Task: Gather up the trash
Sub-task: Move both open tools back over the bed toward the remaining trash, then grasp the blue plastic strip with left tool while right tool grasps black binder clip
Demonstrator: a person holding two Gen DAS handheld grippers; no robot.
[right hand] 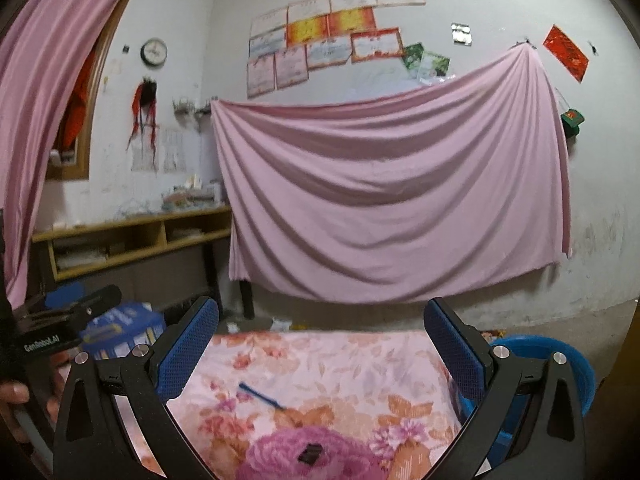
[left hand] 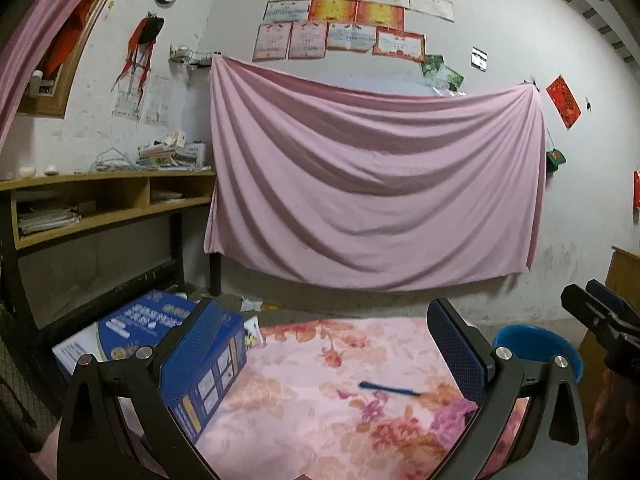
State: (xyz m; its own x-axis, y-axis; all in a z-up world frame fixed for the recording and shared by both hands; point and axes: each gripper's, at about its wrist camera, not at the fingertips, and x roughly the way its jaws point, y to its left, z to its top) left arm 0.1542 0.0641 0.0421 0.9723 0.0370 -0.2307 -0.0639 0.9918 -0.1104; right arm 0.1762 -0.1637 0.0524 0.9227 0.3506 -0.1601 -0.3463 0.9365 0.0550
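Both claws wide and empty — left claw (left hand: 326, 344), right claw (right hand: 322, 340) above the thin blue pen (right hand: 261, 396); it might slip off the soft floral cloth (right hand: 340, 368), missing the blue bin (right hand: 560, 360).

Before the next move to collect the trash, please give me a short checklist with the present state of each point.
1. Left gripper open and holding nothing: ok.
2. Right gripper open and holding nothing: ok.
3. Blue pen lying free on the floral cloth: ok.
4. Small black piece within view: ok.
5. Blue bin mouth unobstructed: ok.
6. Blue box clear of left finger: cannot tell.
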